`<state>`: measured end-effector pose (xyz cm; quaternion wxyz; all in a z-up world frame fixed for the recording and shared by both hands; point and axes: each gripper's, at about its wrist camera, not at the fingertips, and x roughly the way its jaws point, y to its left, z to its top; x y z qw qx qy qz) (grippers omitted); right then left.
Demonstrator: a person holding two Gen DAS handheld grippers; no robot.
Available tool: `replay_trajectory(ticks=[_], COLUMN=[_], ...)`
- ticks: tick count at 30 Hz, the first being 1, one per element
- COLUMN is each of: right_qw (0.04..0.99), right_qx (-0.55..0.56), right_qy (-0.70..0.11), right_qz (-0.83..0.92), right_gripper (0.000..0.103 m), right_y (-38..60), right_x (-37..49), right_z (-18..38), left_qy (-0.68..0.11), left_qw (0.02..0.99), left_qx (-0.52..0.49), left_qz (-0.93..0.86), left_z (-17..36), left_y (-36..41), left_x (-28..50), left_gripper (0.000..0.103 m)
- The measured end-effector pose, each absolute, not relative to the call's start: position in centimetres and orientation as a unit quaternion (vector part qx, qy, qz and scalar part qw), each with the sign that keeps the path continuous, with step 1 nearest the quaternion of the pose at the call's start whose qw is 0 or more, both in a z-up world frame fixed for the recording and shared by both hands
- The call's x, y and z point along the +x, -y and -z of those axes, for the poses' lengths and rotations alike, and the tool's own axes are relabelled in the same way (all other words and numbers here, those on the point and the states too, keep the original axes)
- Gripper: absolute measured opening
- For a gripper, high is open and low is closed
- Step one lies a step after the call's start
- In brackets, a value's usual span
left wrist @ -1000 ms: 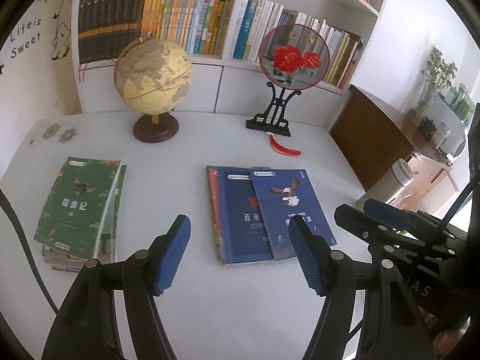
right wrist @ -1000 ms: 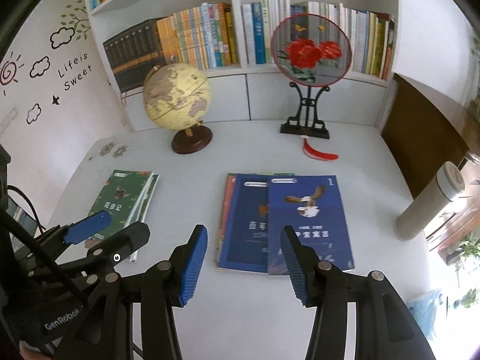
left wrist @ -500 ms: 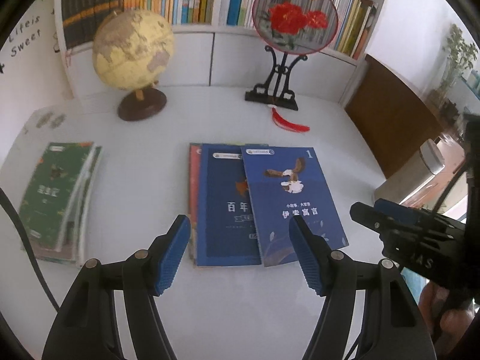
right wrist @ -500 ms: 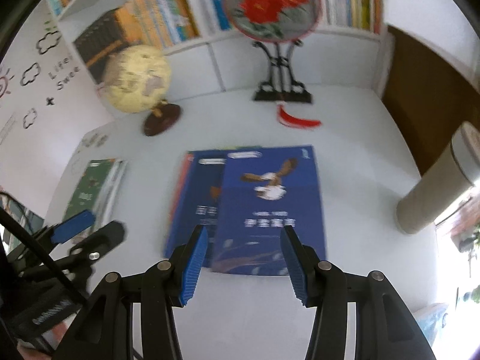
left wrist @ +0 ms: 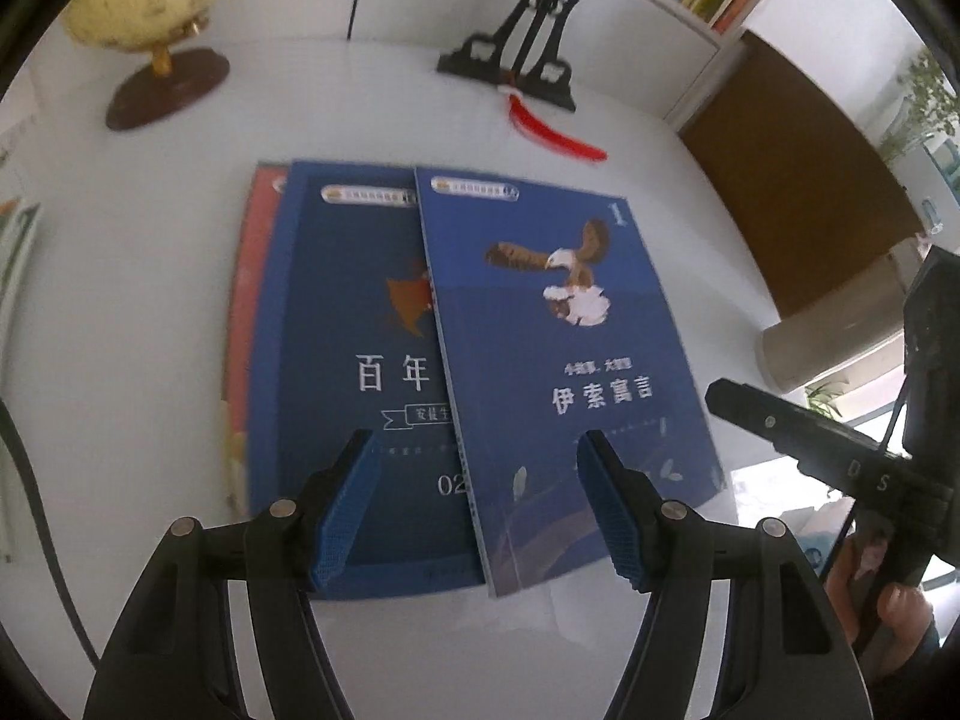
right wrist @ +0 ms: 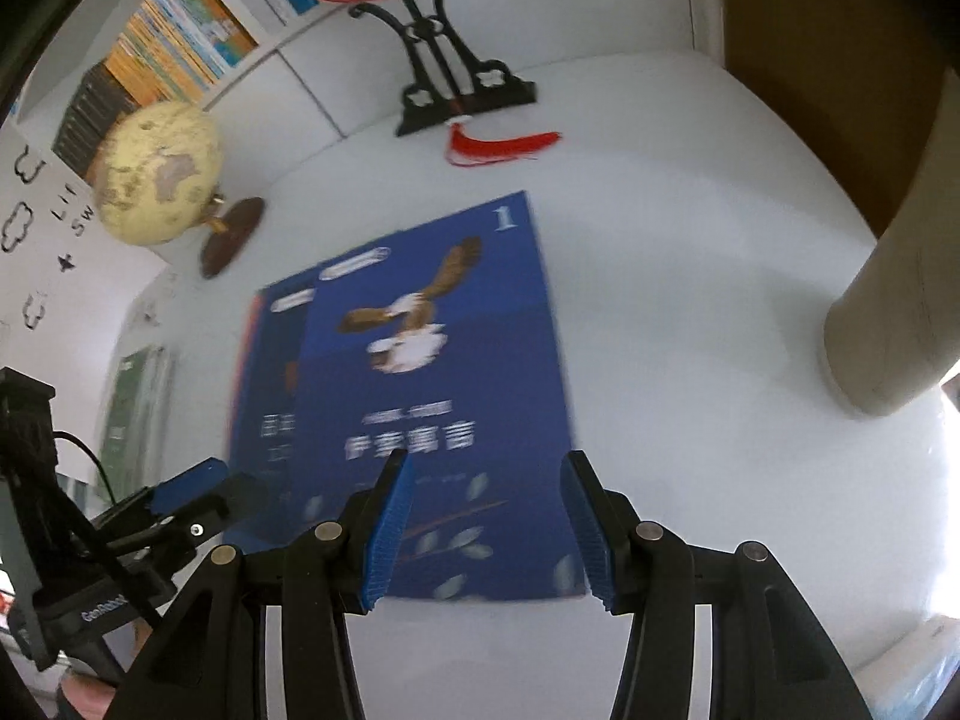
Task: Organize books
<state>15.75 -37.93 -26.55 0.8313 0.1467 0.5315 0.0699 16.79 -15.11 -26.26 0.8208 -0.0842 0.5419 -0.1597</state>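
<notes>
Books first, from the left wrist view: the left hand-held gripper [left wrist: 477,501] hangs over the near end of a fanned pile on the white desk [left wrist: 150,312], blue pads parted, nothing between them. On top, to the right, lies the blue paperback with the eagle and a white "1" [left wrist: 564,360]; under it the darker blue paperback with white characters [left wrist: 354,348], and a red-covered book [left wrist: 243,324] peeks out at the far left. To do this well, I'd say come in low at the near edge and square the spines before lifting.

Over to the right wrist view, a bit blurred: the right hand-held gripper [right wrist: 486,519] straddles the eagle book's near edge, jaws partly open and empty. Best to take the top book alone, and steer clear of the beige cylindrical flask [right wrist: 894,312] standing at the right.
</notes>
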Motion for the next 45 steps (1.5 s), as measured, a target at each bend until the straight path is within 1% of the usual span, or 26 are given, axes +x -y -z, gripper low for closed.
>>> replay_trajectory(ticks=[3, 7, 11, 14, 15, 17, 21, 28, 33, 40, 45], right_qw=[0.823, 0.819, 0.808, 0.805, 0.804, 0.796, 0.797, 0.792, 0.774, 0.743, 0.742], right_qx=[0.139, 0.105, 0.133, 0.128, 0.129, 0.143, 0.114, 0.098, 0.131, 0.226, 0.236], right_qy=[-0.546, -0.559, -0.568, -0.573, -0.574, -0.579, -0.584, -0.579, -0.589, -0.596, -0.592], right_qz=[-0.077, -0.076, -0.084, -0.081, -0.084, -0.103, -0.105, -0.166, -0.19, -0.203, -0.208], right_gripper=[0.049, 0.049, 0.05, 0.051, 0.051, 0.052, 0.052, 0.052, 0.052, 0.052, 0.052], right_y=[38.3, 37.8, 38.0, 37.4, 37.2, 36.5, 34.3, 30.2, 31.3, 34.5, 34.3], right_x=[16.7, 17.4, 17.5, 17.5, 17.5, 17.5, 17.0, 15.5, 14.8, 13.1, 12.6], right_z=[27.8, 28.9, 29.9, 30.1, 30.1, 30.2, 30.0, 29.0, 29.2, 30.9, 31.2], left_qy=[-0.551, -0.542, -0.54, -0.541, -0.542, -0.541, -0.543, -0.553, -0.548, -0.548, -0.553], left_qw=[0.814, 0.822, 0.822, 0.818, 0.816, 0.819, 0.819, 0.81, 0.813, 0.812, 0.807], left_qx=[-0.084, -0.066, -0.067, -0.079, -0.082, -0.073, -0.085, -0.143, -0.155, -0.172, -0.182], left_qz=[0.161, 0.164, 0.171, 0.179, 0.182, 0.177, 0.165, 0.132, 0.118, 0.104, 0.101], left_z=[27.4, 27.3, 27.4, 27.4, 27.4, 27.4, 27.3, 27.4, 27.2, 27.9, 28.9], left_y=[15.7, 16.3, 16.7, 16.4, 16.4, 16.2, 14.6, 9.1, 7.7, 7.0, 7.3], left_x=[17.2, 16.9, 16.7, 16.7, 16.6, 16.2, 15.1, 13.2, 12.6, 12.0, 11.8], left_gripper=[0.066, 0.066, 0.066, 0.066, 0.068, 0.068, 0.068, 0.068, 0.068, 0.068, 0.068])
